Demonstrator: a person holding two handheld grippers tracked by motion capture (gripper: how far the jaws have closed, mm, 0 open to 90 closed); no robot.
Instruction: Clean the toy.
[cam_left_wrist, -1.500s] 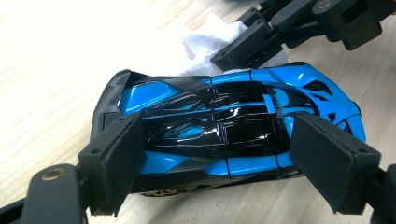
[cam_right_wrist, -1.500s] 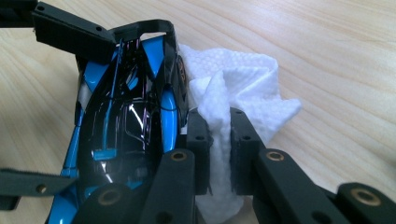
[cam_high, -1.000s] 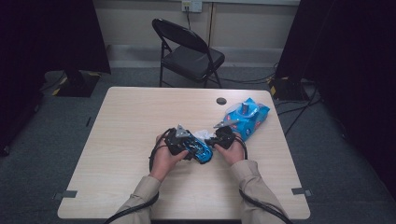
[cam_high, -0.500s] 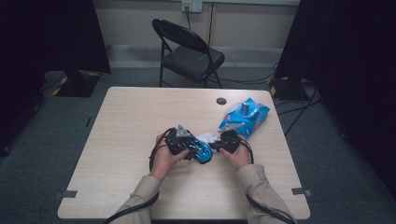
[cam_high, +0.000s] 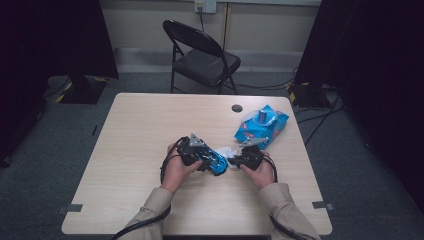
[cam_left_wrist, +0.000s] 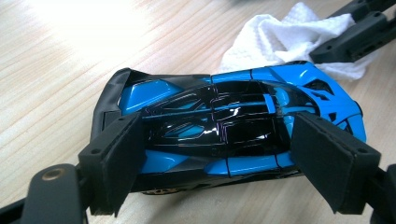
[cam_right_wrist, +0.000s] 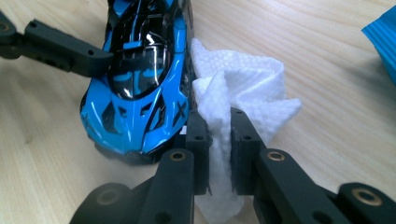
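Blue toy car clamped in left tool | right tool pinching white wipe

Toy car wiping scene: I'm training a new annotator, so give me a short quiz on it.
1. True or false: the right gripper is shut on the white wipe.
2. What does the left gripper hold across its body? A) the blue packet B) the blue toy car C) the folding chair
3. In the high view, what lies on the table beyond the right gripper?

Key: 1 true. 2 B. 3 The blue packet, with a small dark round thing farther back beside it.
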